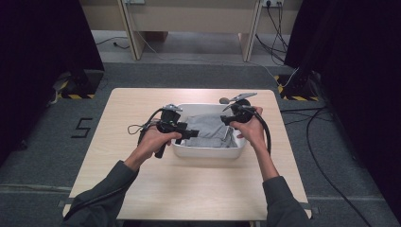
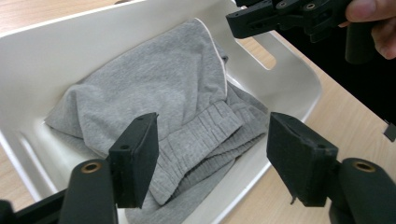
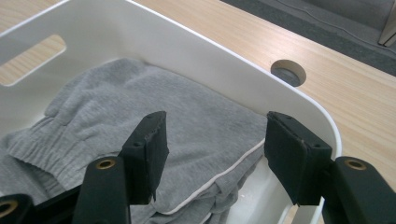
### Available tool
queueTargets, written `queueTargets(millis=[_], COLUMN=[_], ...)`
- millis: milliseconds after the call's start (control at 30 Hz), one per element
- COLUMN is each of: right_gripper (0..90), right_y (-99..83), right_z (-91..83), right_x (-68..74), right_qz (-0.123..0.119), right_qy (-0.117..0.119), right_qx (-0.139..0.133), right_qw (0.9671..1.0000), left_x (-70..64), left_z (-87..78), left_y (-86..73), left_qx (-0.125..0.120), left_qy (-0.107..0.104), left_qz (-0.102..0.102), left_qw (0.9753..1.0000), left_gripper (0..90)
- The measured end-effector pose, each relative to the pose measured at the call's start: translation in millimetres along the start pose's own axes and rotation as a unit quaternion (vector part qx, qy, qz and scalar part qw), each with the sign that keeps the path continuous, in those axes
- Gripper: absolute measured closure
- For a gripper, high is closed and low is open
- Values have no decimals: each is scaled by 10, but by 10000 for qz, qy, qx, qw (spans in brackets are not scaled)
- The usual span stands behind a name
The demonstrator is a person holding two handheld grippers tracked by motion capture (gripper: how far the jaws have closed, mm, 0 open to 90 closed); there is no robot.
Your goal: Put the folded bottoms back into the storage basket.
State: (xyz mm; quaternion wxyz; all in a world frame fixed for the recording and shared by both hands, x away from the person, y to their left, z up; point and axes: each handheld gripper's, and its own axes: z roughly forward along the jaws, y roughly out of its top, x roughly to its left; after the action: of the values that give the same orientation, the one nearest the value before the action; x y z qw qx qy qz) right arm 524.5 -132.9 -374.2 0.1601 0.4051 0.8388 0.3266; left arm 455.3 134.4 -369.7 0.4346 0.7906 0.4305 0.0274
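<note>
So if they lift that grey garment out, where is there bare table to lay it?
Bare table lies between the white bin and the near edge, plus strips along its left and right sides. Crowded: the bin, where the grey garment lies and the left gripper and right gripper hover.

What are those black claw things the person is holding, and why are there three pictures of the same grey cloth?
Those are two hand-held grippers, tools with two black jaws that pinch things. The big picture looks down from above: the left gripper and right gripper hover over a white tub on a wooden table. The other two pictures come from small cameras riding on each gripper, so you look along the jaws. Inside the tub lies a crumpled grey garment with a stretchy ribbed band. Both grippers are open, jaws apart above the cloth, and nothing is held yet.
</note>
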Motion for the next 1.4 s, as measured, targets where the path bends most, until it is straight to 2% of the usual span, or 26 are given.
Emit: queueTargets(millis=[433, 733, 1000, 1167, 1400], right_gripper=[371, 367, 367, 366, 367], right_y=[-67, -106, -156, -189, -225], right_z=[-147, -222, -310, -361, -429], right_x=[72, 138, 174, 220, 326], right_qz=[67, -104, -116, -97, -277], right_qy=[203, 271, 307, 443, 477], right_qx=[-235, -354, -490, -578, -637], right_qw=[9995, 9990, 9983, 9973, 9964], left_x=[-81, -135, -209, -235, -254], left_z=[-81, -110, -194, -261, -333], left_y=[-28, -71, -140, -170, -228], left_qx=[5, -24, -21, -103, -141], left_qy=[-32, -23, -28, -45, -80], left_qz=[67, 160, 328, 349, 379], left_qw=[10000, 9999, 9995, 9993, 9992], left_gripper=[277, 256, 220, 220, 220])
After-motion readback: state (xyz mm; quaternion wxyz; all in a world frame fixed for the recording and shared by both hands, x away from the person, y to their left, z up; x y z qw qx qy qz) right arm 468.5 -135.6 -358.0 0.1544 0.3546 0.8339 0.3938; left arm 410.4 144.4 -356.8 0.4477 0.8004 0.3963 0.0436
